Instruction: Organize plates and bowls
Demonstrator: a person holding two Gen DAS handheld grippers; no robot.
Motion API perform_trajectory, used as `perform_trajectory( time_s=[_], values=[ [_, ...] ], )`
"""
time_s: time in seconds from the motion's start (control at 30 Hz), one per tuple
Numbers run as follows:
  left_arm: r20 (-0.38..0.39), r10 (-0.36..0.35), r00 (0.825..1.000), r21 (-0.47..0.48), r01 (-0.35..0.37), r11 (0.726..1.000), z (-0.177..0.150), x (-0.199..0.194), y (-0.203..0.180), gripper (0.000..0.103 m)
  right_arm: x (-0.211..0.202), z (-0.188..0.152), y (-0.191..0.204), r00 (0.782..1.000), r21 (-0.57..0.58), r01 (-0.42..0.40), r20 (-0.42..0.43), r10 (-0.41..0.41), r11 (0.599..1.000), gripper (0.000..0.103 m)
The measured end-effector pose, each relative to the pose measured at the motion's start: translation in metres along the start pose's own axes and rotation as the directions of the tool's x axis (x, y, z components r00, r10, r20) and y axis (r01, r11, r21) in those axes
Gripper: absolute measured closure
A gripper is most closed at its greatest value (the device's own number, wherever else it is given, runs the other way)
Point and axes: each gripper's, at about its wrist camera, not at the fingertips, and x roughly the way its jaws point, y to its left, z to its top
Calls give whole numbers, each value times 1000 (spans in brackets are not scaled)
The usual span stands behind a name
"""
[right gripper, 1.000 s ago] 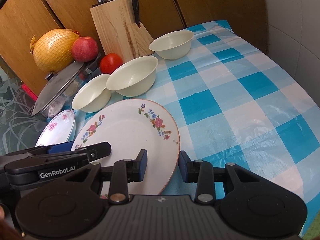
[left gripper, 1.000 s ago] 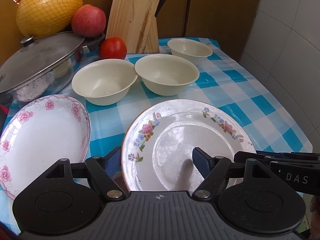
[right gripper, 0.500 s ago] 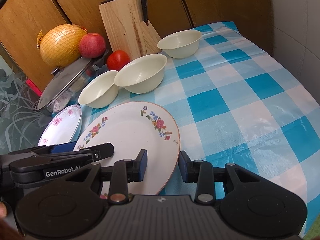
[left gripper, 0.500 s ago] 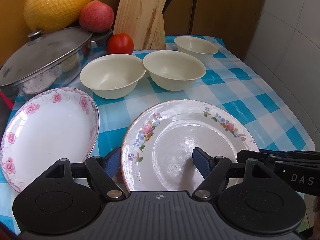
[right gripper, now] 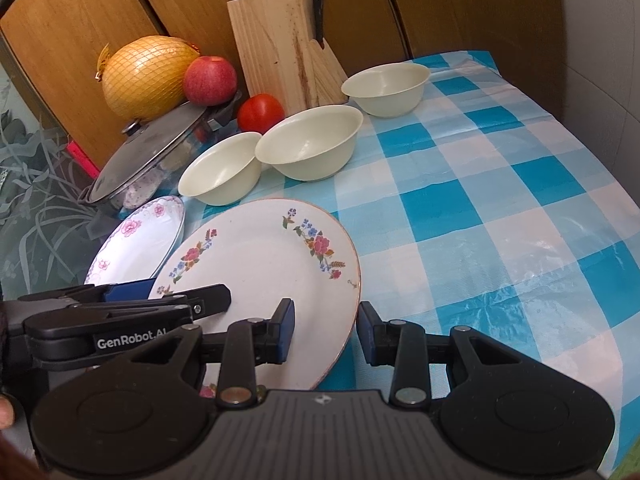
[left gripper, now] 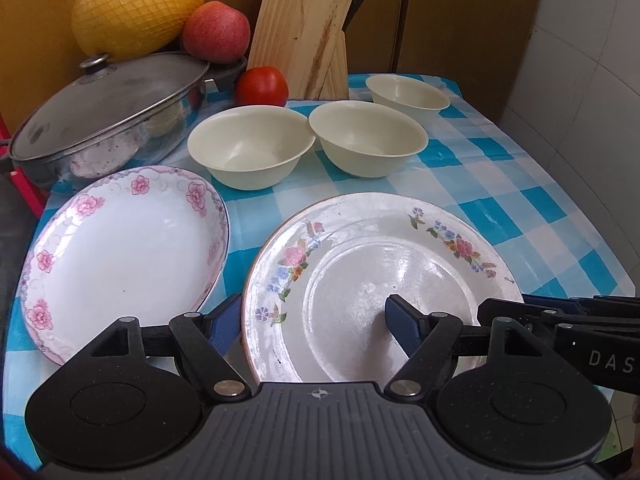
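Landmark: flowered flat plate [left gripper: 400,276], lying on the checked tablecloth [right gripper: 500,208], nearest of all the crockery.
Left gripper [left gripper: 310,322]: jaws wide apart, straddling the near left rim of the flat plate; one pad off the rim, the other over the plate's well; no grip visible.
Right gripper [right gripper: 326,332]: jaws partly open, one either side of the plate's near right rim; gap showing on both sides, nothing clamped.
Pink-rimmed deep plate [left gripper: 120,256]: just left of the flat plate, apart from it.
Large cream bowls [left gripper: 250,146] [left gripper: 368,138]: behind the flat plate, side by side, rims almost touching.
Small cream bowl [left gripper: 408,92]: further behind, towards the right, beside the knife block [right gripper: 280,44].
Change over the last second: jaw widths the same; view drawn back slightly, more of the deep plate showing; all dishes unmoved.
Meaning for task: probably poised before the grasp; stacking not yet begun, plates and bowls all separate.
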Motion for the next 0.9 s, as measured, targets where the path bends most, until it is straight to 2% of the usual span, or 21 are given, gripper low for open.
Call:
perform_trajectory(
  time_s=[0.9],
  values=[
    [-4,48,999,-43,-48,998,-34,-28,22,22,-1,-16,29,998,-87,-47,-35,44,995,70]
  ],
)
